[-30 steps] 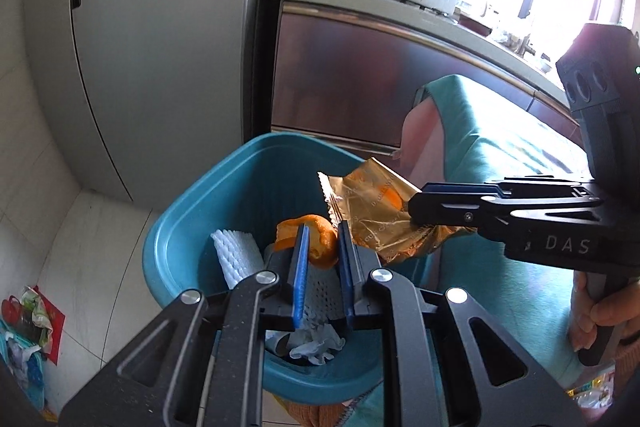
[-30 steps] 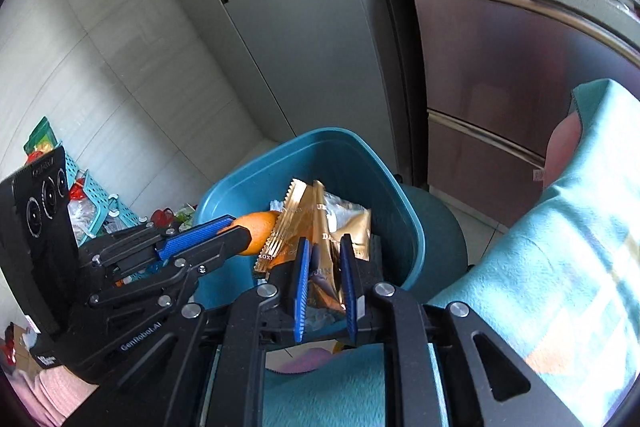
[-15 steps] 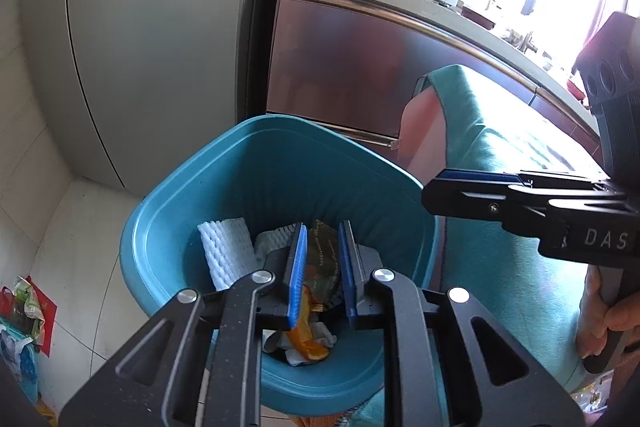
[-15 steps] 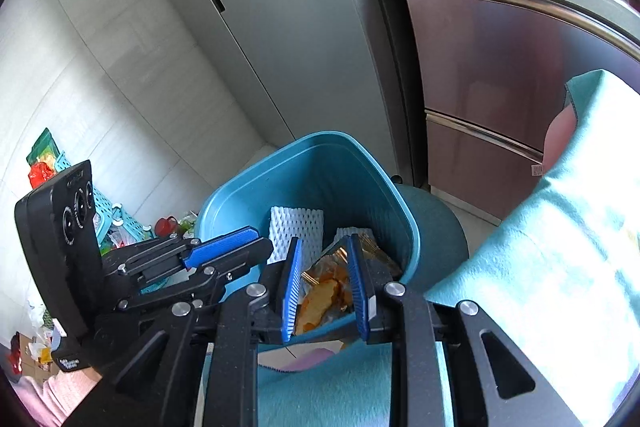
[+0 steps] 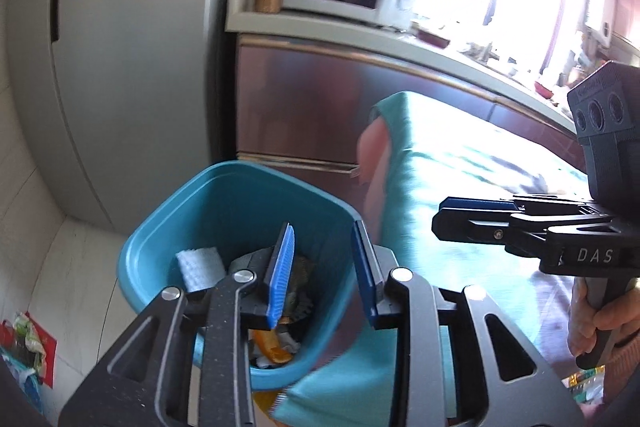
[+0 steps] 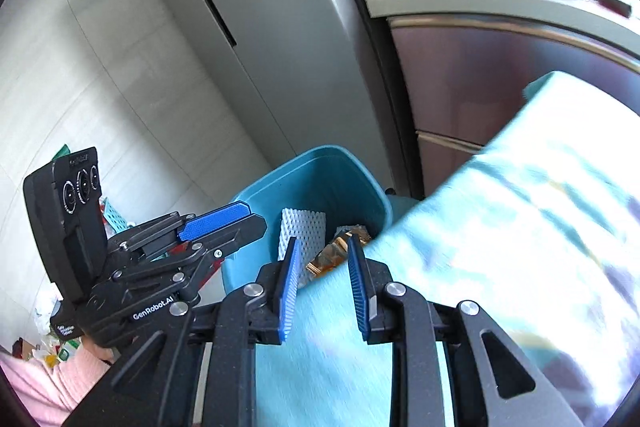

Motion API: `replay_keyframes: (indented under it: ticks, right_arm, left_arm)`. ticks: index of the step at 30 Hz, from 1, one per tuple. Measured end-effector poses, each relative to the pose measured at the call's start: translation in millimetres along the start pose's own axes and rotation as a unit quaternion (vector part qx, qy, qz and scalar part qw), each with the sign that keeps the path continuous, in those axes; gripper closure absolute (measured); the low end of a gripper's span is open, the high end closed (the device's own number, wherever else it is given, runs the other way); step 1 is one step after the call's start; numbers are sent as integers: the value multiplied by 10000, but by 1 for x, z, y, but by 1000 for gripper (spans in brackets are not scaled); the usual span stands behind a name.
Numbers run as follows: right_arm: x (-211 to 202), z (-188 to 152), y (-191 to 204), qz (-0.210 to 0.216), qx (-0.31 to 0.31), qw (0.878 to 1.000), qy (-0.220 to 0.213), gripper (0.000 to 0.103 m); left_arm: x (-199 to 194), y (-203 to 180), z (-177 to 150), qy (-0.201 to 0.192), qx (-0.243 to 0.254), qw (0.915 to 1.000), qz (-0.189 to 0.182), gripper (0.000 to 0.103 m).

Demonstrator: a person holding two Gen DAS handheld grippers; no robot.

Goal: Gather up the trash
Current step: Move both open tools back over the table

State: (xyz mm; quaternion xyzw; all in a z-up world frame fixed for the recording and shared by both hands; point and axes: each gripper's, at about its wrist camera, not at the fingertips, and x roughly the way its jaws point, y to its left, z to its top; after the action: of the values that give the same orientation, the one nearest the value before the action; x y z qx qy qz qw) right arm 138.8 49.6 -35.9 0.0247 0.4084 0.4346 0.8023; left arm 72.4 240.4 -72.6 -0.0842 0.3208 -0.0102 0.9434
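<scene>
Item, my left claw (image 5: 324,267): released, nothing between its blue pads, hanging just above the teal bin (image 5: 188,223), which sits straight ahead of and below it. Item, my right claw (image 6: 324,279): likewise released and empty, over the teal-clothed desk (image 6: 520,227), the bin beyond its tips to the left. Bin contents: white foam netting (image 6: 302,231), gold wrapper (image 6: 336,251), orange peel (image 5: 272,347).
</scene>
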Motion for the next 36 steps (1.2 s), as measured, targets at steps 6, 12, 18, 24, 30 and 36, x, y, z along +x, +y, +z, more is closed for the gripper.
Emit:
replay_keyframes:
  ticks: [6, 12, 18, 24, 30, 36]
  right_arm:
    - [-51, -18, -17, -164, 198, 9988, -418, 78]
    - [-100, -40, -47, -648, 443, 9941, -747, 76]
    - [-148, -67, -85, -1295, 814, 9828, -1033, 74]
    - [-180, -92, -131, -1863, 1405, 9652, -1183, 73]
    - [-191, -112, -169, -2069, 1783, 9557, -1098, 65]
    - [-187, -127, -187, -1839, 1999, 9579, -932, 65]
  left_arm:
    - [-7, -40, 3, -58, 288, 9985, -459, 70]
    - [-7, -85, 3, -20, 573, 9945, -873, 69]
    - [0, -133, -2, 106, 850, 9887, -1228, 69]
    - [10, -175, -8, 237, 1106, 9820, -1512, 69]
    - [18, -202, -12, 343, 1246, 9770, -1695, 68]
    - [26, -215, -13, 456, 1325, 9746, -1747, 67]
